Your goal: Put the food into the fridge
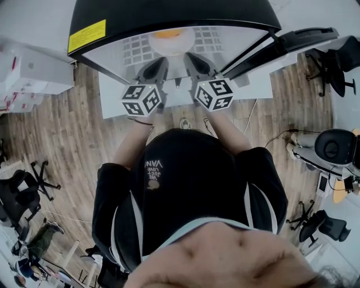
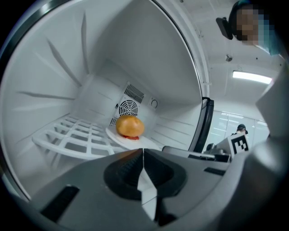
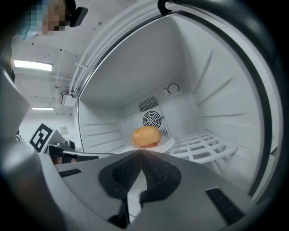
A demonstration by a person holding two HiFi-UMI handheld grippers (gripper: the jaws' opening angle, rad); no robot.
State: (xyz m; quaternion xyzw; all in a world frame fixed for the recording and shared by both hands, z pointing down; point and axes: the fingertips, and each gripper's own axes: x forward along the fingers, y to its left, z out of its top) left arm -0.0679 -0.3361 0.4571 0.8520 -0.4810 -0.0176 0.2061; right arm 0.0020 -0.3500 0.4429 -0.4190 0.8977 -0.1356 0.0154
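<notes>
Item 1, fridge [image 1: 169, 11]: black outside, white inside, with a yellow label [image 1: 87, 35] on its top left edge. Its door [image 1: 304, 39] stands open at the right.

Item 2, shelf [image 2: 76, 135]: a white grid across the inside of the fridge. A round fan grille [image 2: 128, 108] sits in the far wall behind it.

Item 3, plate [image 3: 167, 143]: white, resting on the shelf towards the far wall, just in front of the grille.

Item 4, food: one round golden bun [image 2: 130, 126] with a red layer showing at its base. It sits on the plate, inside the fridge and well apart from both of your grippers.

Item 5, your left gripper [image 2: 143, 153]: jaws closed tip to tip, with nothing between them. It points into the fridge opening, on the near side of the plate.

Item 6, your right gripper [image 3: 141, 155]: jaws likewise closed and empty. You hold it just beside the left one, facing the same opening.

Item 7, marker cubes: one on each gripper, left [image 1: 142, 99] and right [image 1: 214, 94], side by side at the near edge of the fridge.

Item 8, surroundings: a wooden floor [image 1: 56, 140] and black office chairs [image 1: 17, 197] at the left.
</notes>
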